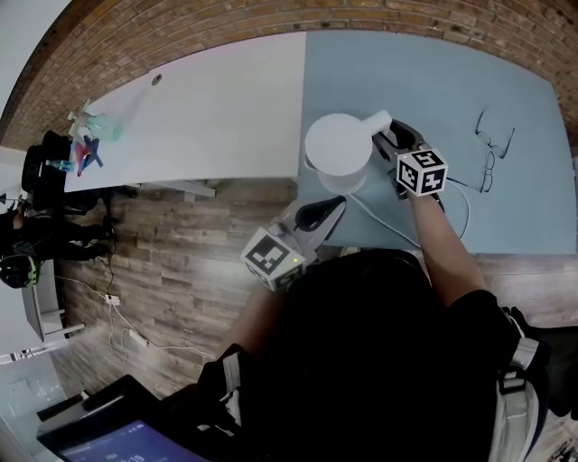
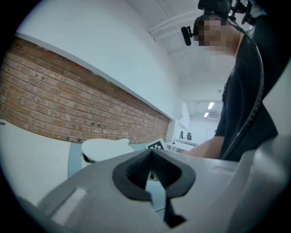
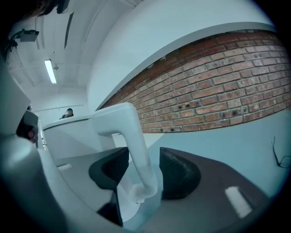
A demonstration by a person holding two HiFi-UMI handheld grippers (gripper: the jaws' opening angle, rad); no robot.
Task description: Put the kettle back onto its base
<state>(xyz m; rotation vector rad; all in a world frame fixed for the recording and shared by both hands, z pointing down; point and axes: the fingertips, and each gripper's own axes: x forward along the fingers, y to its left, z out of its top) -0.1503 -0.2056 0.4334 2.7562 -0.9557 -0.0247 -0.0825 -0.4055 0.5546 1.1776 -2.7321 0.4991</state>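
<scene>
The kettle point(image 1: 336, 149) stands upright on the blue table point(image 1: 424, 81), close to the edge where that table meets the white table point(image 1: 217, 108) at its 9 o'clock; its lid is on, and its handle point(image 1: 377, 124) points toward 2 o'clock in the head view; whether a base lies under it cannot be told, since the body hides whatever is beneath; a white cord point(image 1: 384, 221) runs out from under it toward 4 o'clock. The right gripper point(image 1: 390, 140) sits at the kettle's 3 o'clock with its jaws spread around the handle point(image 3: 132, 141) – in the right gripper view the white handle stands between the two dark pads point(image 3: 177, 170), close against the left one, with a clear gap on the right side, so nothing is pinched. The left gripper point(image 1: 330, 206) hangs at the kettle's 6 o'clock, off the table's near edge and over the wooden floor point(image 1: 181, 262); its jaws are pressed together with nothing between them, and its own view shows the kettle point(image 2: 102, 148) beyond them at about 10 o'clock. A pair of glasses point(image 1: 492, 149) lies on the blue table at the right gripper's 3 o'clock, well apart from the kettle – a brick wall point(image 1: 226, 27) runs behind both tables.
</scene>
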